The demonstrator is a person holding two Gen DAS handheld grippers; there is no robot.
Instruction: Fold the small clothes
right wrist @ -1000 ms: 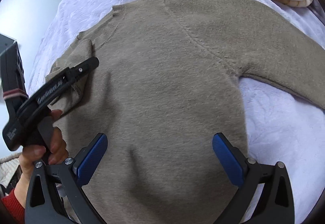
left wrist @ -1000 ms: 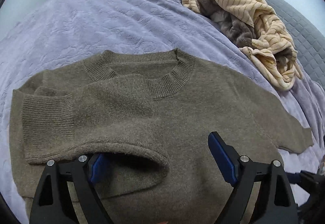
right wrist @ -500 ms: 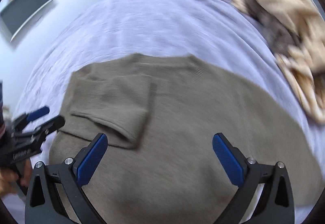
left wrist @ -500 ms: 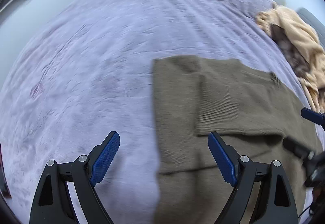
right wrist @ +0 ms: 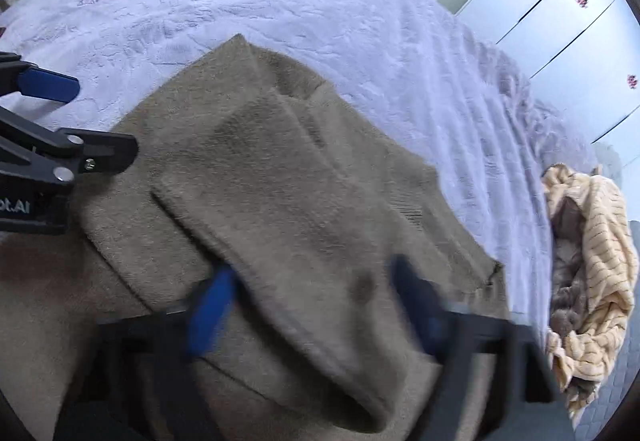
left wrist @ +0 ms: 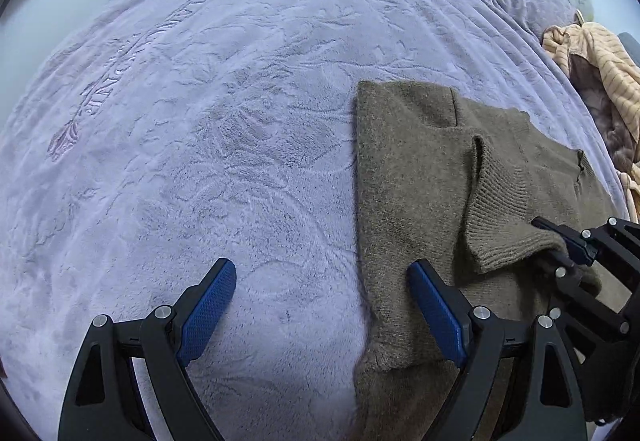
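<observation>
While the left gripper gapes over the sweater edge, the right gripper's jaws are closing around its folded sleeve.

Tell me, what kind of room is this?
Probably a bedroom. A fluffy lilac blanket covers what looks like a big bed, white wardrobe doors stand behind it, and a brown sweater lies spread out for folding beside a pile of other clothes.
</observation>
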